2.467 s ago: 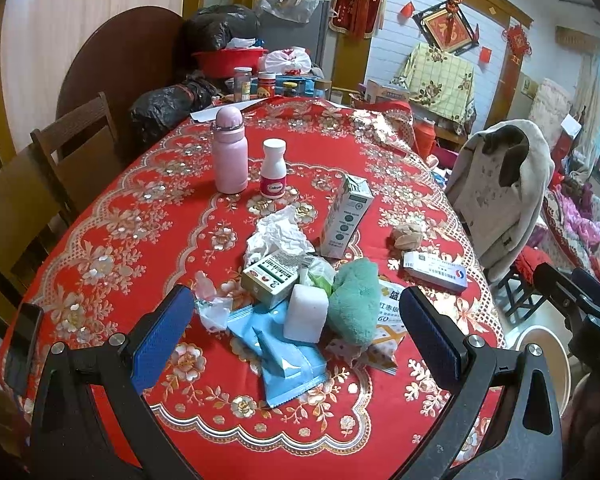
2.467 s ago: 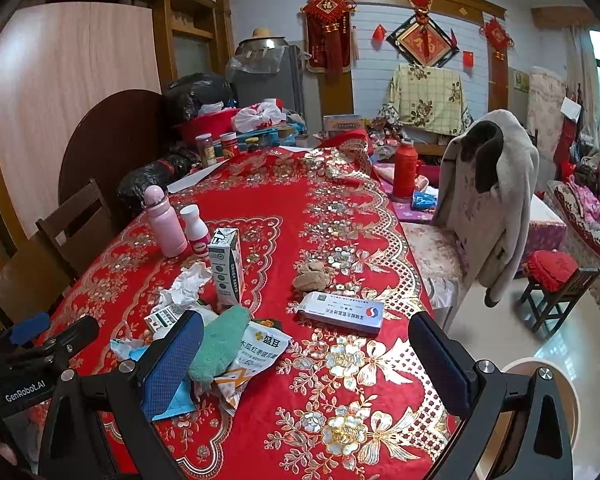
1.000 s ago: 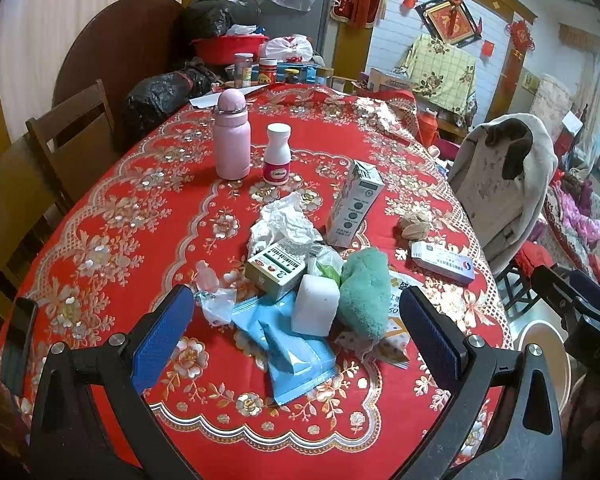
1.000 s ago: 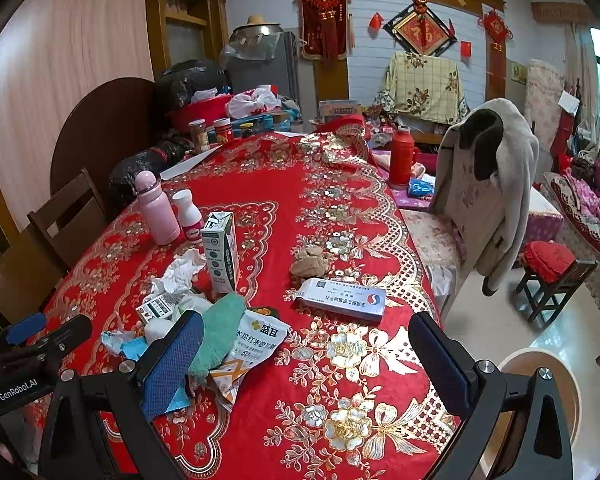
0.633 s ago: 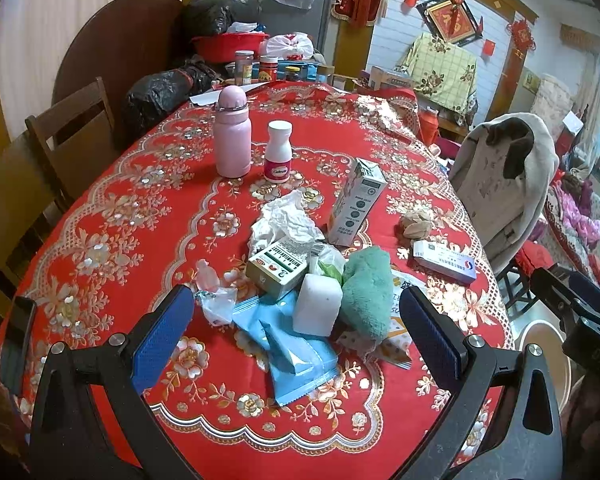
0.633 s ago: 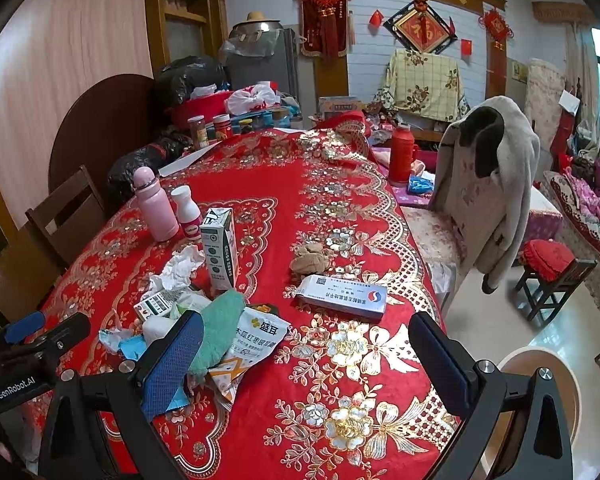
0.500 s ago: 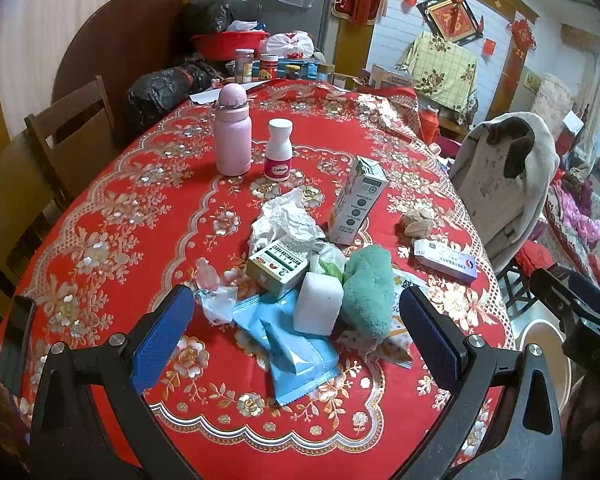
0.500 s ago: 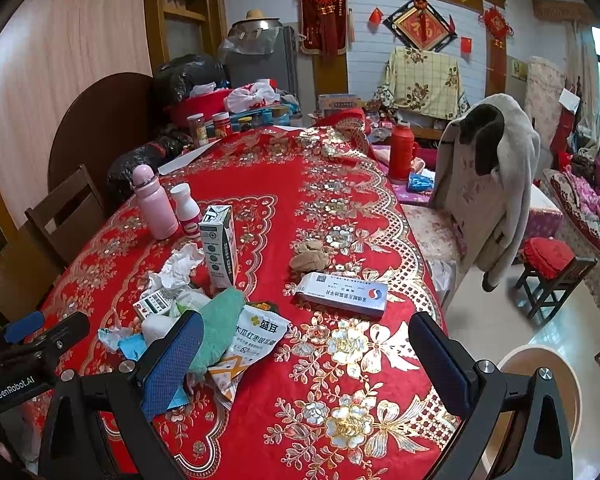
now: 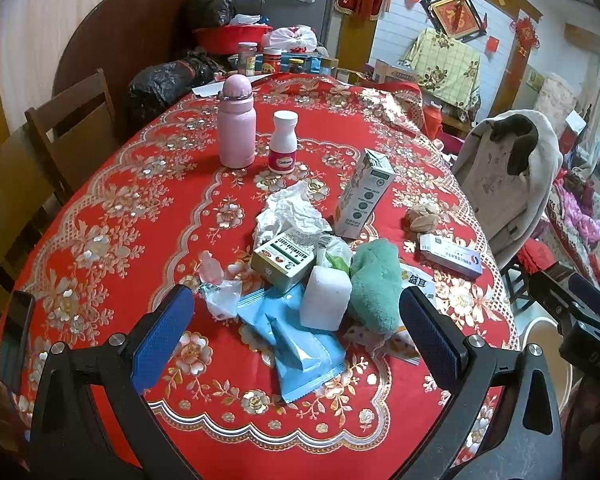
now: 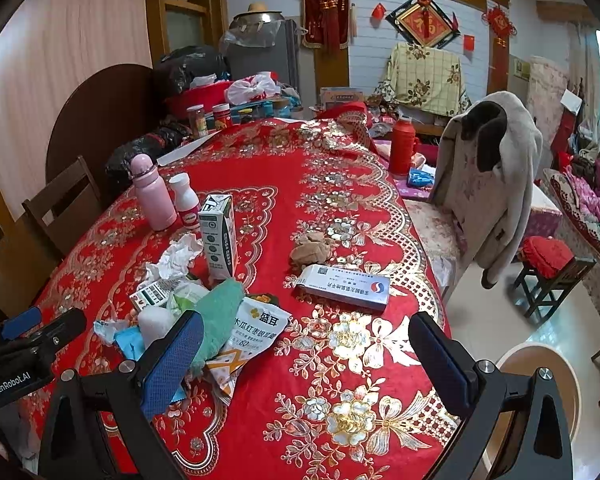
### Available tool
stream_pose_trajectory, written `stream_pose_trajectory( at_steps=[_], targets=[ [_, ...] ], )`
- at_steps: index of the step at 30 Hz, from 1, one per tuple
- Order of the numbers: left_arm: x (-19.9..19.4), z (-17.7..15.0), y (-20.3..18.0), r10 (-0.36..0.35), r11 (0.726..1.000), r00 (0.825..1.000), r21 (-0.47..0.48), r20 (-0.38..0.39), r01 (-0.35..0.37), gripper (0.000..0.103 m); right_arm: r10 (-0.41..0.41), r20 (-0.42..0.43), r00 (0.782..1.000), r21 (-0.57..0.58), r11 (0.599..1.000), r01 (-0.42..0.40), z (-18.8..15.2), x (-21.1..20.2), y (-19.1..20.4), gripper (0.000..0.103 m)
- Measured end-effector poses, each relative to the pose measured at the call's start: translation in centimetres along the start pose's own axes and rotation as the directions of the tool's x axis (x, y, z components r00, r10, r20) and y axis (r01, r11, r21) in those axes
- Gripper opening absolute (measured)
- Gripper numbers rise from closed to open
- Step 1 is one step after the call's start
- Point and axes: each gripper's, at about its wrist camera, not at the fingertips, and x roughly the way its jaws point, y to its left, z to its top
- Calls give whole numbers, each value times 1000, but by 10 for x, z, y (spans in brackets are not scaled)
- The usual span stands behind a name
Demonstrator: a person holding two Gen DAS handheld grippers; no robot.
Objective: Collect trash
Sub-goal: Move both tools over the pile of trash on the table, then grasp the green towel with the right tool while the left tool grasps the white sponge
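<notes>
Trash (image 9: 300,280) lies heaped mid-table (image 9: 112,216); left gripper (image 9: 296,320) and right gripper (image 10: 306,348) both hover agape, empty; a careless grab could topple the carton (image 9: 364,200).

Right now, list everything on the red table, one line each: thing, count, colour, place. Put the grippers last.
red floral tablecloth: one, red and gold, covers the table
pink insulated bottle: one, pink, upright, far left
white pill bottle with red label: one, right of the pink one
tall white and green carton: one, upright, centre
crumpled white tissue: one, left of the carton
small green and white box: one, in the pile
white foam block: one, upright, pile front
green fuzzy cloth: one, right of the block
light blue plastic wrapper: one, nearest edge
flat white and blue medicine box: one, lying right
left gripper: fingers open, empty
right gripper: fingers open, empty
</notes>
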Motion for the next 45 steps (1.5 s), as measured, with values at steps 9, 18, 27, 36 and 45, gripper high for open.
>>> stream_pose_trajectory(
  at_steps=[9,18,27,36,45],
  targets=[
    [6,-1,9,5,1000,1000,-8,-25,-5,102,10,-20,1000,0,1000,-10,-2,6,3,102],
    [14,-2,17,14,1000,999,-23,-53,-15,102,6,-48,999,-14,1000,-6,-4,16,9,102],
    [21,-5,32,33,999,997,-19,-76,-34,102,6,-79,997,-40,999,-9,-7,27,12,102],
    [35,-7,51,49,999,992,-3,-118,-50,102,13,-200,980,-87,996,-31,-17,56,14,101],
    [58,-1,43,-23,999,985,20,-172,27,102,141,-277,950,19,990,-142,-16,80,3,101]
  ],
)
